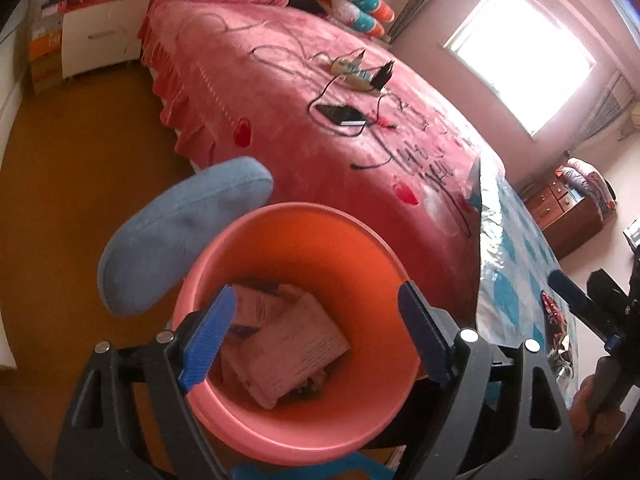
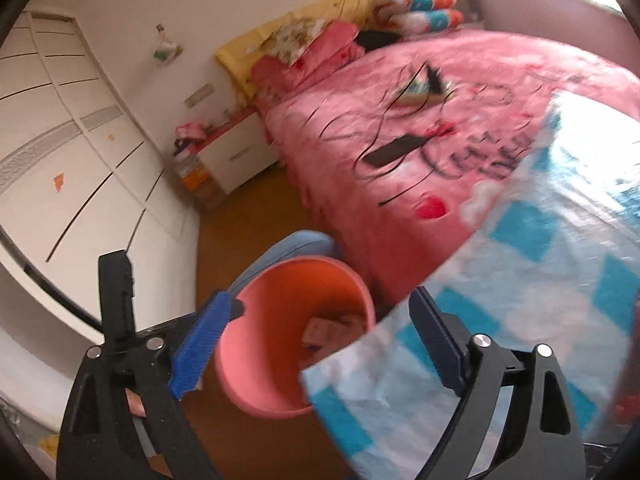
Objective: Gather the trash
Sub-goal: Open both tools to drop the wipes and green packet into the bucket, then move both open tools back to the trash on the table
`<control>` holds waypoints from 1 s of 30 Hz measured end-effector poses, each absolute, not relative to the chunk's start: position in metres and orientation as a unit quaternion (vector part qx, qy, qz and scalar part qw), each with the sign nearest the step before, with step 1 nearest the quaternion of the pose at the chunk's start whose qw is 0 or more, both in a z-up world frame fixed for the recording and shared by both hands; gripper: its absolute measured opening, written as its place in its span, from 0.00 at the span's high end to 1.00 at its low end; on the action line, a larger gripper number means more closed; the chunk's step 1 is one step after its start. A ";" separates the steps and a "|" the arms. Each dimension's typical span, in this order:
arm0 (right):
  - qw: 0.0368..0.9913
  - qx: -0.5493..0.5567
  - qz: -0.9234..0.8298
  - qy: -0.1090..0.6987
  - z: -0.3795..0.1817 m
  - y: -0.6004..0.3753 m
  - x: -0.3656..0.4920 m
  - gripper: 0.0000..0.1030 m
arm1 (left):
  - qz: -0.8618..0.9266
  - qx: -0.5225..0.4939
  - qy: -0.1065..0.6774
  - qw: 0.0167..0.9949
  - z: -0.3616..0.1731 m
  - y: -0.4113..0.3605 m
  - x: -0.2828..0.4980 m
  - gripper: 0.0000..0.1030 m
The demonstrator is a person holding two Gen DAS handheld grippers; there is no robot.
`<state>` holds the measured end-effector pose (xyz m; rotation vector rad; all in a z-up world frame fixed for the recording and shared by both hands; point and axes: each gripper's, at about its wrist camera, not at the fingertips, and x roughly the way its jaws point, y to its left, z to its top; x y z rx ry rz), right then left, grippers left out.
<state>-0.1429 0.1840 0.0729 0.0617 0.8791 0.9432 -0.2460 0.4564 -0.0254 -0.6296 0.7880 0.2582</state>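
A pink trash bin (image 1: 304, 420) stands on the floor by the table, with crumpled paper (image 1: 292, 354) inside. My left gripper (image 1: 316, 336) is open and empty right above the bin's mouth. In the right wrist view the bin (image 2: 256, 376) sits low at centre with paper in it. My right gripper (image 2: 320, 344) is open and empty, above the bin and the edge of the blue-and-white checked tablecloth (image 2: 520, 312). Colourful wrappers (image 1: 560, 340) lie on that cloth at the right of the left wrist view. The right gripper also shows in the left wrist view (image 1: 592, 304).
A blue padded chair back (image 1: 176, 240) stands just left of the bin. A pink bed (image 1: 320, 92) holds a phone (image 1: 340, 115), a power strip (image 1: 356, 72) and cables. A white nightstand (image 1: 96, 44), white wardrobe (image 2: 60, 152), wooden dresser (image 1: 560, 204) and brown floor (image 1: 80, 184) surround it.
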 end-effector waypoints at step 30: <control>0.900 0.023 0.370 0.230 0.097 0.039 -0.168 0.05 | 0.002 -0.184 0.331 0.926 0.037 0.292 -0.202 0.14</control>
